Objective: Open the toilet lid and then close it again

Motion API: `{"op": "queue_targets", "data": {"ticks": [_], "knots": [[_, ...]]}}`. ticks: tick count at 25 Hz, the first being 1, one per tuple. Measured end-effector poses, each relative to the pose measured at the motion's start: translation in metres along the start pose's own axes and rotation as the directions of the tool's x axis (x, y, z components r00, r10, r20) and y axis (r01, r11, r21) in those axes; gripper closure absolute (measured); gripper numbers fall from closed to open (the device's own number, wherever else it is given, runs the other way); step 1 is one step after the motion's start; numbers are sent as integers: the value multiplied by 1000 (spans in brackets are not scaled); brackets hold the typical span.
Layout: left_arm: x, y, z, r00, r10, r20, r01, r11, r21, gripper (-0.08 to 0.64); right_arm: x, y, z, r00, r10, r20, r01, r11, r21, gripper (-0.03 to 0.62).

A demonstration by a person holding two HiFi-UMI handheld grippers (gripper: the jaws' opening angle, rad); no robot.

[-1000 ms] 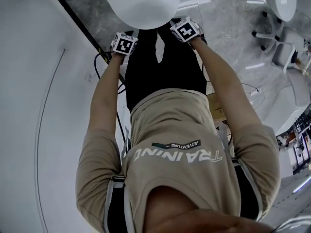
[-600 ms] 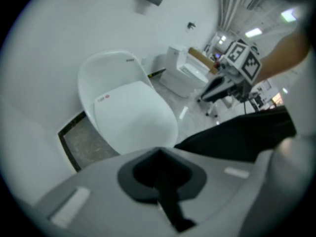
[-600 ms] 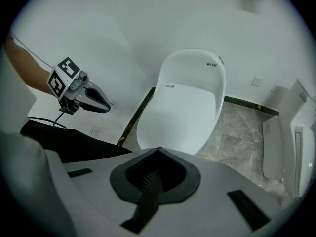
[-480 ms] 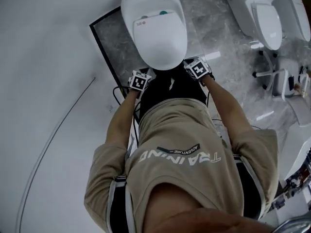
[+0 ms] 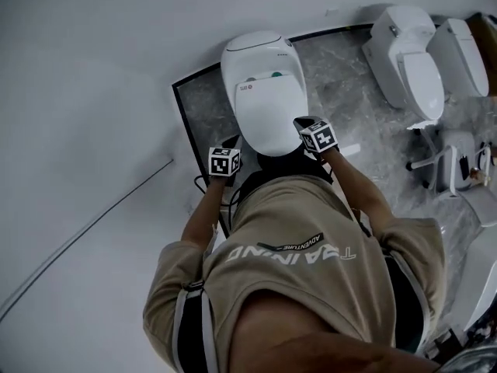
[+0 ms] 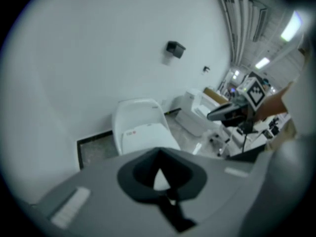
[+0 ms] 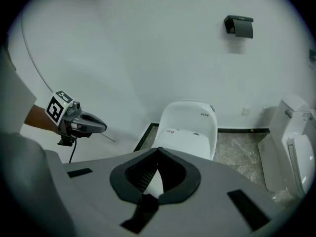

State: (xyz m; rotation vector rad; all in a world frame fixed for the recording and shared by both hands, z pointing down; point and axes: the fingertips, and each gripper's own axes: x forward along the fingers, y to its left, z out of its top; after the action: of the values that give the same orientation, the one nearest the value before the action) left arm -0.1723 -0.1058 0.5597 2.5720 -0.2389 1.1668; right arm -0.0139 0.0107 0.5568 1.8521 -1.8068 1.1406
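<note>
The white oval toilet lid (image 5: 272,119) is shown lying shut, flat on a white toilet (image 5: 260,53). The toilet is set against a plain white wall (image 5: 116,53), on a grey marbled floor slab edged in black (image 5: 203,111).

The left hand-held gripper (image 5: 231,144) is held in the air near the front left of the lid. The right hand-held gripper (image 5: 304,124) is held in the air near its front right. Neither is touching the lid. The jaws of each hand-held gripper are pressed together, and nothing is pinched between them.

Both are held by a person in a beige printed T-shirt (image 5: 311,286), seen from above. Two more white toilets (image 5: 408,61) are lined up further right. A small black box (image 7: 239,26) is fixed high on the wall.
</note>
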Motion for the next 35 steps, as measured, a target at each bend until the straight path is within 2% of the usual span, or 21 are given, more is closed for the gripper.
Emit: {"op": "queue_targets", "data": {"ticks": [4,9,13,18,20,22,24,27,30,32,35], "knots": [[-27,0,61,987,27,161,-30,999,17,557,-24,0,51,993,-12,116,19,998,-63,578],[-66,-5,133,945,63,322,-95,992,87,557,-60,5,118,969,-14,247,51,988,-145,577],[-101,-17,194,884,78,461,-158,978,139,557,-94,19,175,931,2,366,73,979,-190,578],[-141,-30,265,786,98,611,-203,974,104,557,-134,40,249,866,56,496,66,972,-226,577],[-154,-32,287,755,96,649,-213,972,103,557,-149,50,275,840,72,538,82,963,-256,578],[-167,-36,308,729,91,679,-245,960,134,557,-166,58,296,813,86,575,105,951,-290,578],[-180,-38,328,700,96,708,-301,938,170,557,-184,63,313,785,92,612,136,940,-315,577],[-203,-35,358,653,101,750,-342,924,173,557,-204,63,335,748,84,659,186,926,-329,577],[-223,-31,383,616,104,781,-351,924,154,557,-216,59,352,720,71,690,228,915,-333,577],[-231,-30,392,596,107,796,-353,925,141,557,-219,57,358,712,74,699,229,916,-330,578],[-232,-26,393,581,108,807,-350,928,128,557,-213,60,362,708,96,700,192,927,-321,577]]}}
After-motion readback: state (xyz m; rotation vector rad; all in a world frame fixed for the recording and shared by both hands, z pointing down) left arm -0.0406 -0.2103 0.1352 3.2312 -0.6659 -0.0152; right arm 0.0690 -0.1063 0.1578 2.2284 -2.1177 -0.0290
